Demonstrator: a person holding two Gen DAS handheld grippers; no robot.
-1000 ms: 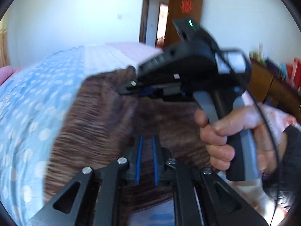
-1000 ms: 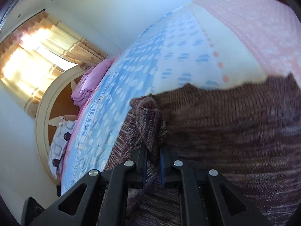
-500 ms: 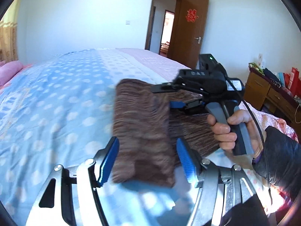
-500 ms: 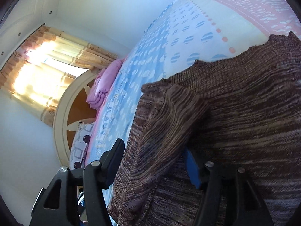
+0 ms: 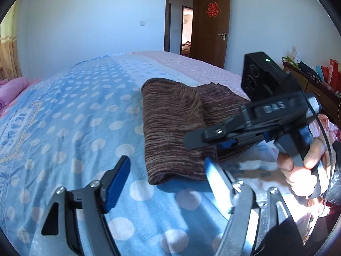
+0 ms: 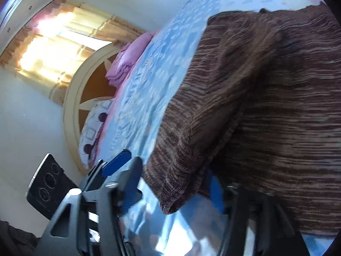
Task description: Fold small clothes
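The brown striped knit garment (image 5: 177, 132) lies folded on the bed (image 5: 70, 117), on its blue bedspread with pale dots, with one flap laid over the rest so that the left part is thicker. In the left wrist view it sits just past the centre, towards 1 o'clock, and its near edge ends between the two blue-padded fingers.

The left gripper (image 5: 166, 181) has just been opening; its jaws stand wide apart above the bedspread and nothing is pressed between them, the garment's near corner only reaching the gap.

The right gripper (image 5: 221, 144), held by a hand (image 5: 302, 170) at 3 o'clock, hovers over the right side of the garment. Its jaws have just been closing. In the right wrist view, which is blurred, the garment's folded corner (image 6: 177, 198) hangs between the fingers without either pad clearly pressing on it, so a grip cannot be told.

A pink pillow (image 6: 127, 61) lies at the headboard (image 6: 74, 98), and a wooden door (image 5: 213, 25) stands open at 12 o'clock.
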